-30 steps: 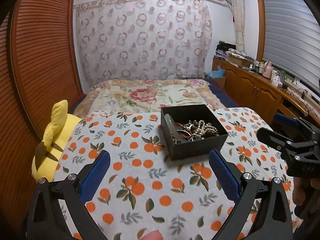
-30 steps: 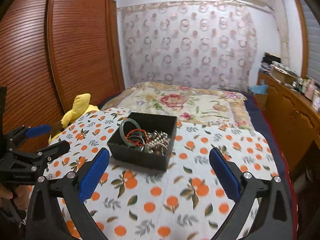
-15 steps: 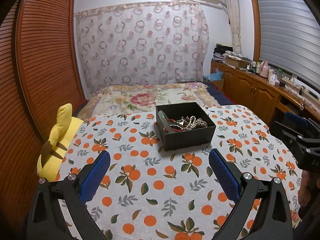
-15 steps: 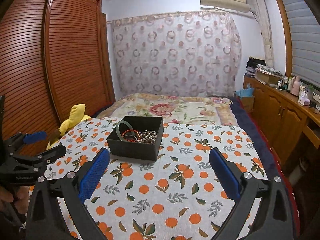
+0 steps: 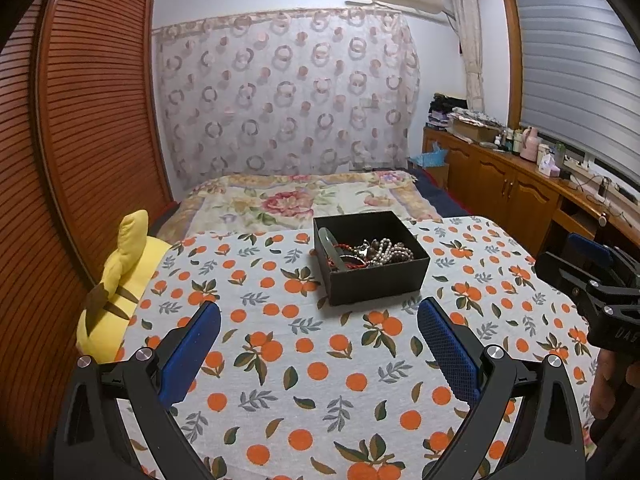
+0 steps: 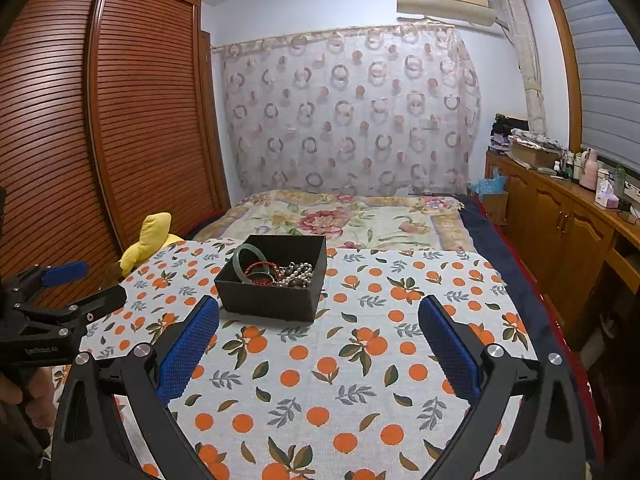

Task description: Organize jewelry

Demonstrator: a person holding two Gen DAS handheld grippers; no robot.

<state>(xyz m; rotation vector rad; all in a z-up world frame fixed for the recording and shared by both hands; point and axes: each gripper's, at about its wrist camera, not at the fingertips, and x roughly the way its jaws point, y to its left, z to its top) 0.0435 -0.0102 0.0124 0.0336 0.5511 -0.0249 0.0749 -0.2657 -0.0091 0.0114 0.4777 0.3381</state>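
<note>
A black open box (image 5: 376,280) (image 6: 268,300) rests on the orange-print cloth (image 5: 312,372) (image 6: 360,360). Inside it lie a green bangle (image 5: 326,240) (image 6: 249,254), a red cord bracelet (image 6: 262,267) and pearl and bead strands (image 5: 386,249) (image 6: 298,274). My left gripper (image 5: 319,342) hovers open, well short of the box, with nothing between its blue pads. Just as wide open and empty, my right gripper (image 6: 319,340) hangs back from the box's right side. Each gripper shows at the edge of the other's view: the right gripper (image 5: 592,276), the left gripper (image 6: 60,292).
A yellow plush toy (image 5: 120,276) (image 6: 148,240) lies at the cloth's left edge beside the brown slatted wardrobe (image 6: 80,140). A floral bedspread (image 5: 304,200) stretches beyond the box. Wooden cabinets (image 6: 560,232) with bottles run along the right wall.
Both grippers have pulled back and risen away from the box, which now looks smaller and farther off. Both stay open and empty.
</note>
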